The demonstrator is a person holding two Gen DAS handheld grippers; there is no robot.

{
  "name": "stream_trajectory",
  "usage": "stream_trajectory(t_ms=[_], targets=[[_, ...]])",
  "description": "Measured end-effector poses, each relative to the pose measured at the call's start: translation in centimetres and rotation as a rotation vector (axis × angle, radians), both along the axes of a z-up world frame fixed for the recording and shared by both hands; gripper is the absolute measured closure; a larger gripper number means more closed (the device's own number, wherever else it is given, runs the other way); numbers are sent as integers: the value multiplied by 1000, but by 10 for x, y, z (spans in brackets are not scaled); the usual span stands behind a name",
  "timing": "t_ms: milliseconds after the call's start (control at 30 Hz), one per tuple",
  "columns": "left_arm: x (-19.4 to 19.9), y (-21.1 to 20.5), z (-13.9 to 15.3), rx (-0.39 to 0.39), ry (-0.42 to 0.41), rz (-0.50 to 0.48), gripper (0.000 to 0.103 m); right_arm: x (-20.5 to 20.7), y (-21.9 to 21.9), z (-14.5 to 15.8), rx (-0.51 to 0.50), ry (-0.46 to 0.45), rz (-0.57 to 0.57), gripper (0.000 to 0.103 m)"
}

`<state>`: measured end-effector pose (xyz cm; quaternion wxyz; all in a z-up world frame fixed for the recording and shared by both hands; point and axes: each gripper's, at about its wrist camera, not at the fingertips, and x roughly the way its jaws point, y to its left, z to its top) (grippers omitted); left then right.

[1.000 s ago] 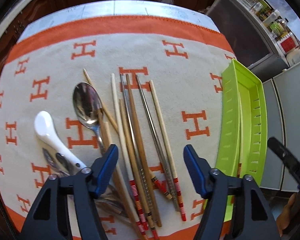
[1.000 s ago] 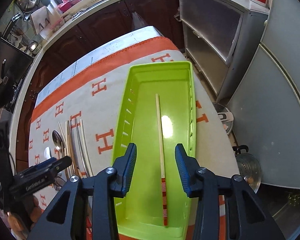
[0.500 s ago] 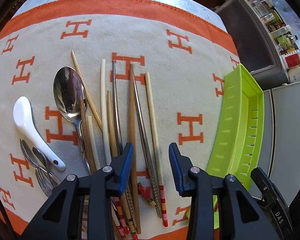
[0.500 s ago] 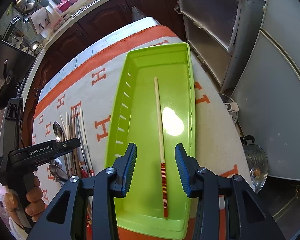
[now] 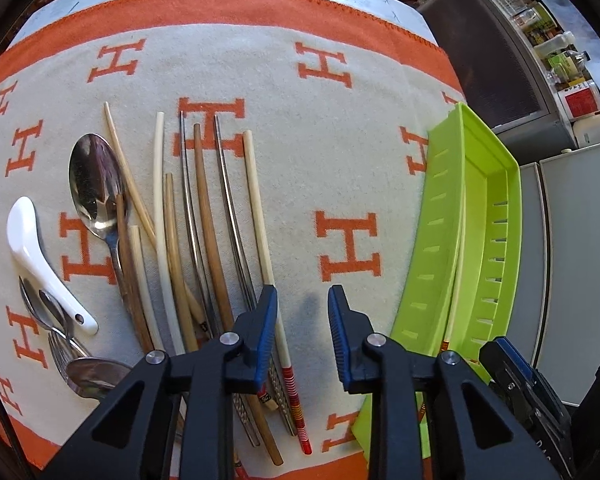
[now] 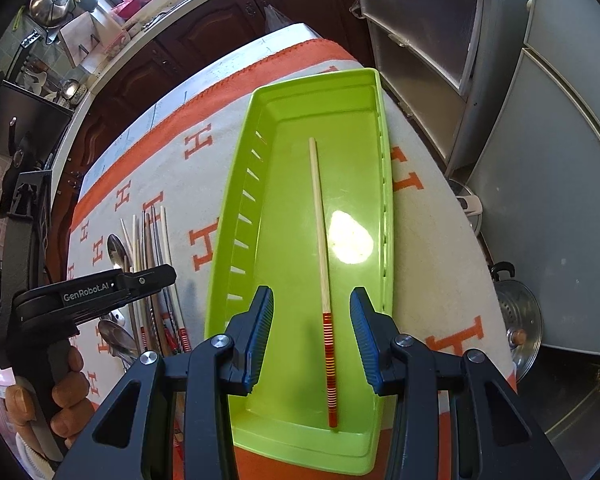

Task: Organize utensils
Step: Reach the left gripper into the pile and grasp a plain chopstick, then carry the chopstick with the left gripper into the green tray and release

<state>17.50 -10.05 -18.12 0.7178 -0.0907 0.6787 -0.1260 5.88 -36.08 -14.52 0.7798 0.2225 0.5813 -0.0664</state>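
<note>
Several chopsticks (image 5: 204, 220), a steel spoon (image 5: 96, 184), a white ceramic spoon (image 5: 36, 256) and forks (image 5: 60, 344) lie on the beige and orange cloth (image 5: 300, 140). My left gripper (image 5: 302, 336) is open and empty, low over the cloth, its left finger right beside the red-striped pale chopstick (image 5: 260, 216). A green tray (image 6: 292, 184) holds one red-striped chopstick (image 6: 320, 240). My right gripper (image 6: 311, 336) is open and empty above the tray's near end, straddling that chopstick. The tray also shows in the left wrist view (image 5: 496, 184).
Grey cabinets (image 6: 428, 52) and a grey appliance (image 6: 572, 200) stand right of the table. A steel pot lid (image 6: 516, 316) lies on the floor. Dark wood cabinets (image 6: 204, 20) line the back. The left gripper and hand show in the right wrist view (image 6: 80, 292).
My left gripper narrowed its jaws, dropped lower and shifted right, past the chopstick bundle to the outermost striped chopstick. My right gripper drew back slightly over the tray, staying open.
</note>
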Motion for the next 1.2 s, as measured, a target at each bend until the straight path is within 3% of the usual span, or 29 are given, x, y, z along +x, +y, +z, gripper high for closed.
stream_trajectory(t_ms=[367, 533, 600, 633, 667, 867, 1100, 1200], targets=[[7, -22, -24, 43, 34, -7, 79, -2, 4, -11, 4, 23, 10, 63], [-1, -42, -22, 128, -19, -79, 79, -3, 8, -13, -11, 22, 19, 62], [-6, -52, -22, 185, -47, -118, 86, -3, 8, -13, -7, 23, 19, 62], [-8, -56, -22, 220, -62, -131, 96, -4, 9, -13, -6, 23, 18, 62], [-10, -59, -23, 228, -70, -139, 96, -3, 9, -13, -3, 25, 19, 62], [-19, -59, -14, 130, -38, -159, 99, -10, 10, -13, 23, 29, 19, 62], [-36, -66, 35, 51, -107, -254, 99, -24, 0, -6, 36, 10, -9, 62], [-42, -68, 49, 0, -100, -287, 99, -29, -4, -4, 60, 1, -18, 62]])
